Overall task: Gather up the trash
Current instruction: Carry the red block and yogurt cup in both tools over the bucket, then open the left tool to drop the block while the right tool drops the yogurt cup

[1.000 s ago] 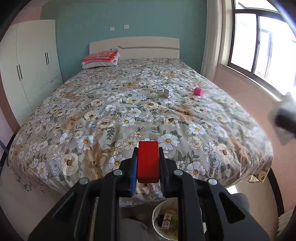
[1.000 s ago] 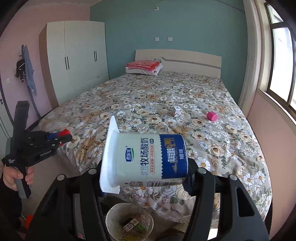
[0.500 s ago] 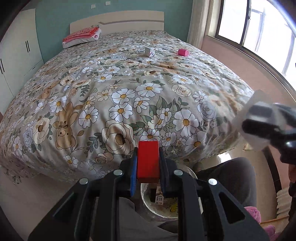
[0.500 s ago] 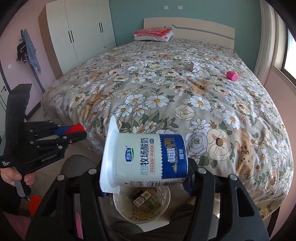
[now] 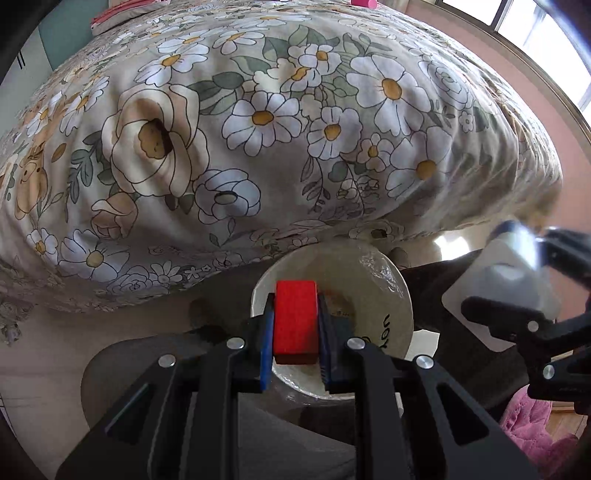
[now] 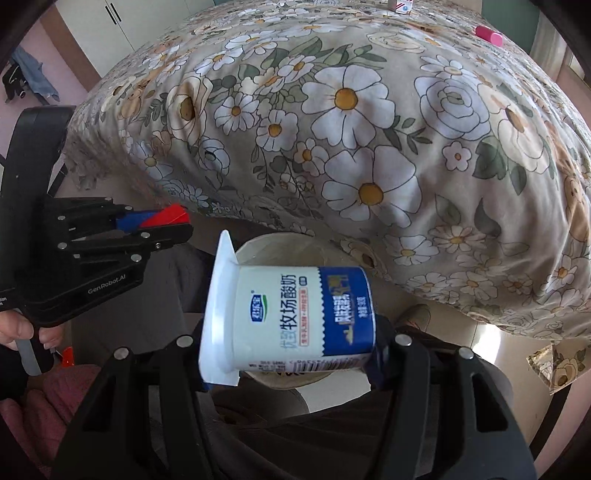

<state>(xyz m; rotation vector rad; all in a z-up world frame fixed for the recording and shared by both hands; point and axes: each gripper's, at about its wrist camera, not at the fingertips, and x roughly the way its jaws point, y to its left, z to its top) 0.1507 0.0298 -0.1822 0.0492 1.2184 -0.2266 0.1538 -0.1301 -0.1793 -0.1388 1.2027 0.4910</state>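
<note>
My left gripper (image 5: pixel 295 325) is shut on a red block (image 5: pixel 295 319) and holds it right over a white bin (image 5: pixel 373 273) lined with clear plastic at the foot of the bed. My right gripper (image 6: pixel 291 332) is shut on a white and blue yogurt cup (image 6: pixel 295 319), lying sideways, above the same bin (image 6: pixel 280 243). The left gripper (image 6: pixel 162 221) with the red block shows at the left of the right wrist view. The right gripper with the cup (image 5: pixel 506 273) shows blurred at the right of the left wrist view.
The bed with a floral cover (image 5: pixel 258 110) fills the view ahead. A pink item (image 6: pixel 489 35) and a small white box (image 6: pixel 400 4) lie far up on it. The person's dark trousers (image 6: pixel 295 424) are below the bin. White wardrobe (image 6: pixel 110 18) at far left.
Both grippers have tipped downward and moved in close over the bin, still holding the red block and the yogurt cup. The bed now fills the upper view.
</note>
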